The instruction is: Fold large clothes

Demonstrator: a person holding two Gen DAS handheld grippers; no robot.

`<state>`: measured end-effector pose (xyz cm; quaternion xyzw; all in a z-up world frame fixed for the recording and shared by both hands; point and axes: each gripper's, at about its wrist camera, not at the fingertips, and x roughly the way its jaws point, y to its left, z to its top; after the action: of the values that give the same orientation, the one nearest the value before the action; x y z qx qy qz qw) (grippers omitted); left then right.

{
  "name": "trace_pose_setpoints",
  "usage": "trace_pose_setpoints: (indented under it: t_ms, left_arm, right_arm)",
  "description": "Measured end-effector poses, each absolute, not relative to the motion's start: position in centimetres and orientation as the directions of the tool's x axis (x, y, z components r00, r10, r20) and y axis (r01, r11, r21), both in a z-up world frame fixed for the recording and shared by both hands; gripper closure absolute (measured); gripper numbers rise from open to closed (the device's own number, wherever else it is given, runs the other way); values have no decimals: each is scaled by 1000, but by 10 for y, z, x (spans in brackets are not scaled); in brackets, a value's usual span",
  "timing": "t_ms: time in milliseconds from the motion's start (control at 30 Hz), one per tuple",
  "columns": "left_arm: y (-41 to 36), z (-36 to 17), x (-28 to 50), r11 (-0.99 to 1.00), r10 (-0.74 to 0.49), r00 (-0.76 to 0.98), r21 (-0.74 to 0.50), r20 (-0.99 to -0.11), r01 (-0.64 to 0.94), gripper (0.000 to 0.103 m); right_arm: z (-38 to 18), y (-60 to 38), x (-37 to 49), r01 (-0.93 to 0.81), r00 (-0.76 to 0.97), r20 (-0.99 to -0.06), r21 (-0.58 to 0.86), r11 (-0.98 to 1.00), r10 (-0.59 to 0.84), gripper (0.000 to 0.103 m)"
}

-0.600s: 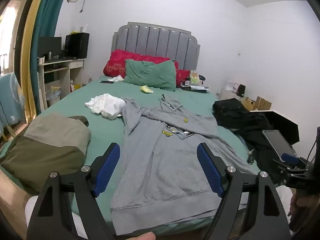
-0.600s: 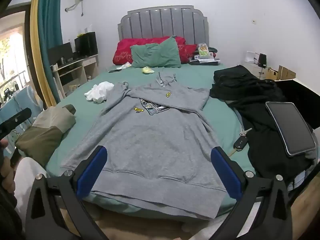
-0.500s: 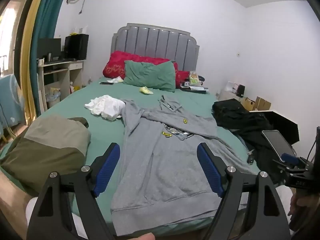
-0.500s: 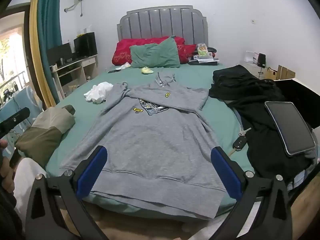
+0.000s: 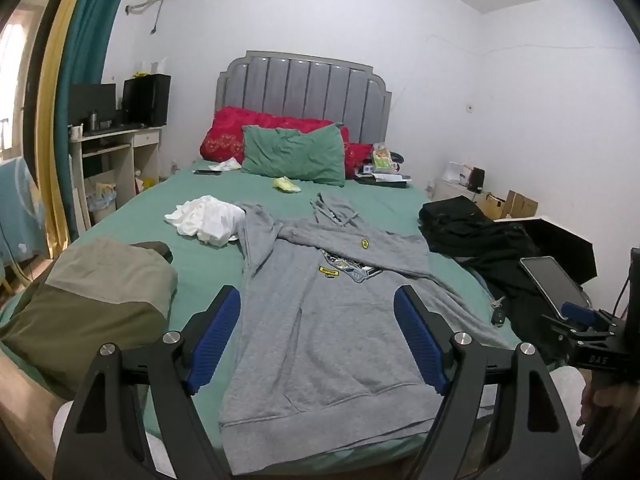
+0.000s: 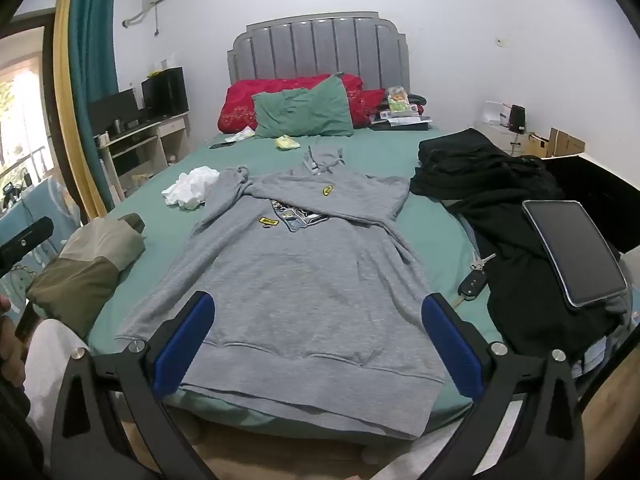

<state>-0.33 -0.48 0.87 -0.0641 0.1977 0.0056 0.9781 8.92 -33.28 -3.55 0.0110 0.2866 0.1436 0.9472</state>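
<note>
Green bed (image 6: 384,160), grey hoodie (image 6: 304,280) flat beyond both wide-apart jaws, untouched.

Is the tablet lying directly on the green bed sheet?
No, in the right wrist view the tablet rests on the pile of black clothes, beside the grey hoodie, not on the sheet.

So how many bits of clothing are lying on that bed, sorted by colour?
Grey: 1, the hoodie
White: 1, the crumpled garment
Olive and tan: 1, the folded jacket
Black: 1 pile, pieces too tangled to separate
Total: 4
</note>
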Motion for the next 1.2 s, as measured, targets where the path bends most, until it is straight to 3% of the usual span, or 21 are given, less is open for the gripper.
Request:
trace_pose_setpoints:
  t_ms: [1200]
  left_arm:
    - [-14,17,-11,996,0,931,-84,-366,-33,21]
  right_arm:
    - [-36,-337,91,-252,797,-541,103,962,267,1]
